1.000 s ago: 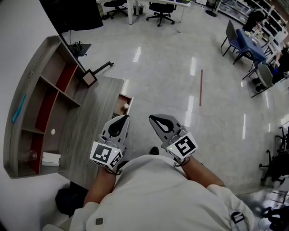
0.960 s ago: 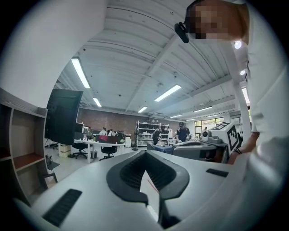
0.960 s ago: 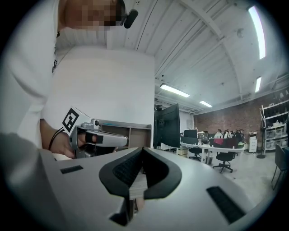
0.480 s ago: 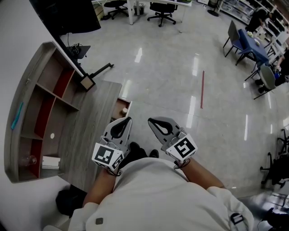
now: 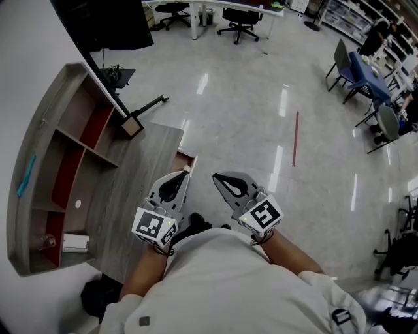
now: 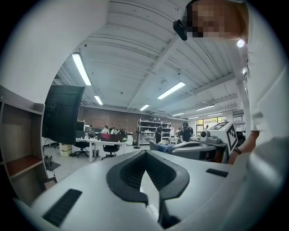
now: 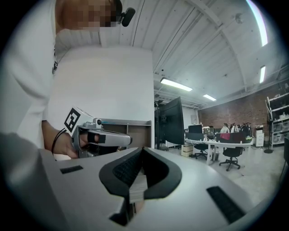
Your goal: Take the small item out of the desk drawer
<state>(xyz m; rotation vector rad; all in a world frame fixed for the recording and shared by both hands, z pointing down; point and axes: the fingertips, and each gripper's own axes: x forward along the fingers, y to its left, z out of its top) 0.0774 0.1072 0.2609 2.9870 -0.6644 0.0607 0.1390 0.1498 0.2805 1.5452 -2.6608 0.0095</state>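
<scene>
A grey wooden desk point(image 5: 134, 176) stands at my left, and its drawer point(image 5: 185, 158) is pulled open at the desk's right edge. My left gripper point(image 5: 185, 171) is held just in front of the drawer and covers most of it, so no small item shows inside. Its jaws meet at the tips point(image 6: 145, 152), shut and empty. My right gripper point(image 5: 216, 176) hangs beside it over the floor, a hand's width to the right. Its jaws point(image 7: 142, 149) are shut too, with nothing recognisable held. Each gripper shows in the other's view: the left gripper point(image 7: 128, 140), the right gripper point(image 6: 152, 145).
A curved shelf unit point(image 5: 59, 156) with red panels stands on the desk's far side. A dark monitor point(image 5: 104, 23) and a small framed stand point(image 5: 132, 124) are at the desk's end. A black bag point(image 5: 101, 295) lies on the floor. Office chairs point(image 5: 238, 19) stand far back.
Both grippers stay shut, side by side. The view has shifted slightly, and the left gripper now covers more of the open drawer, hiding the small pale item seen inside earlier.
</scene>
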